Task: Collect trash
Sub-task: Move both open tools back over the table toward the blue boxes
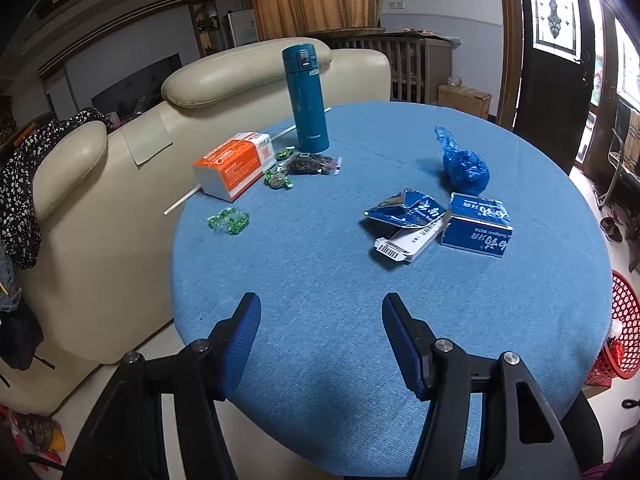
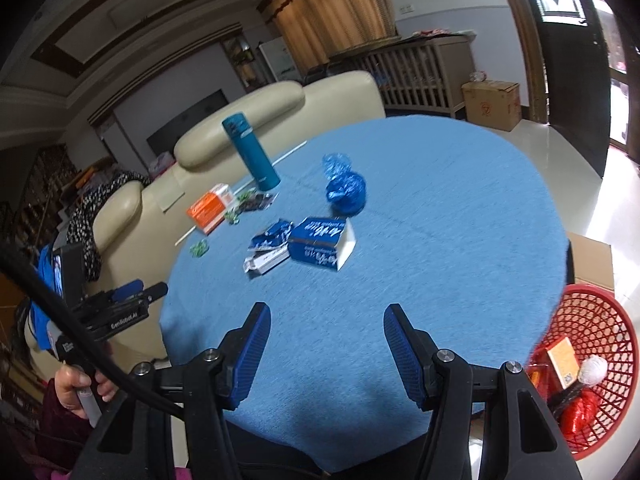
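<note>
On the round blue table (image 1: 320,280) lie a torn blue carton (image 1: 476,220), a flattened blue and white carton piece (image 1: 406,220) and a crumpled blue plastic bag (image 1: 466,168). The right wrist view shows the same carton (image 2: 320,248), flattened piece (image 2: 268,248) and bag (image 2: 346,192). Green candy wrappers (image 1: 229,221) lie near the left edge. My left gripper (image 1: 320,304) hovers open over the near part of the table, holding nothing. My right gripper (image 2: 326,314) is open and empty too, well short of the cartons. A red mesh basket (image 2: 592,368) with trash stands low at the right.
A teal flask (image 1: 306,98) stands at the table's far side beside an orange and white box (image 1: 232,166), a dark snack packet (image 1: 312,164) and a long white stick (image 1: 188,198). A cream sofa (image 1: 120,184) runs along the left. A cardboard box (image 2: 592,260) sits behind the basket.
</note>
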Demonstrator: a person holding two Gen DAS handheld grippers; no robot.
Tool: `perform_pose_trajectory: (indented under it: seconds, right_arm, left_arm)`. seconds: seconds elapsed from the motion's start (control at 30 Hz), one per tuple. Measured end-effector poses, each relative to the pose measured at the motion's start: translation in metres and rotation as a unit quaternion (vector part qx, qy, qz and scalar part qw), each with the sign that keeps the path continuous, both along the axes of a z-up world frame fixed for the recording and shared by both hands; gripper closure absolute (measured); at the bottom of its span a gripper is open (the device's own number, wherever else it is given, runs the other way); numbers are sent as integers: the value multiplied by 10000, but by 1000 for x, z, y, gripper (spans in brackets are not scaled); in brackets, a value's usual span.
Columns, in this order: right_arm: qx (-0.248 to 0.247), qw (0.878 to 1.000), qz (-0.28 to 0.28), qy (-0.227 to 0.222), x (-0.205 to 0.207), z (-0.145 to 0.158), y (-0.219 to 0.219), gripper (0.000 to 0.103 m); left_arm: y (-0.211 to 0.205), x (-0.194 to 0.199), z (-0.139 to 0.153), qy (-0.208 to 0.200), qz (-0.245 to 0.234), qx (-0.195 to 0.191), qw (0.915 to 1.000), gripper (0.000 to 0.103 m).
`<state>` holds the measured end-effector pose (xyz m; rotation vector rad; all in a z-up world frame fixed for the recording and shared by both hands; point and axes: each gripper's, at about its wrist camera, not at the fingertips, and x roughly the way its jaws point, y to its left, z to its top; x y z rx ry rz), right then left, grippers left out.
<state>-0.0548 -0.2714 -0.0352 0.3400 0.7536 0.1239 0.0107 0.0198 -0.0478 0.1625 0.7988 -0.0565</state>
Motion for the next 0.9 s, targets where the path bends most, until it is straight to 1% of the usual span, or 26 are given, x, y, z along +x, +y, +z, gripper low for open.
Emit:
perform_pose_trajectory:
  seconds: [0.43,0.9]
  right_arm:
    - [4,9993,270,257,15,-16,19,40]
    - [8,9987,377,339,19,-19,27,40]
  left_arm:
    - [4,7,-7,50,14,24,10000,39]
    - [7,9,-10,79,29,-9,10000,39]
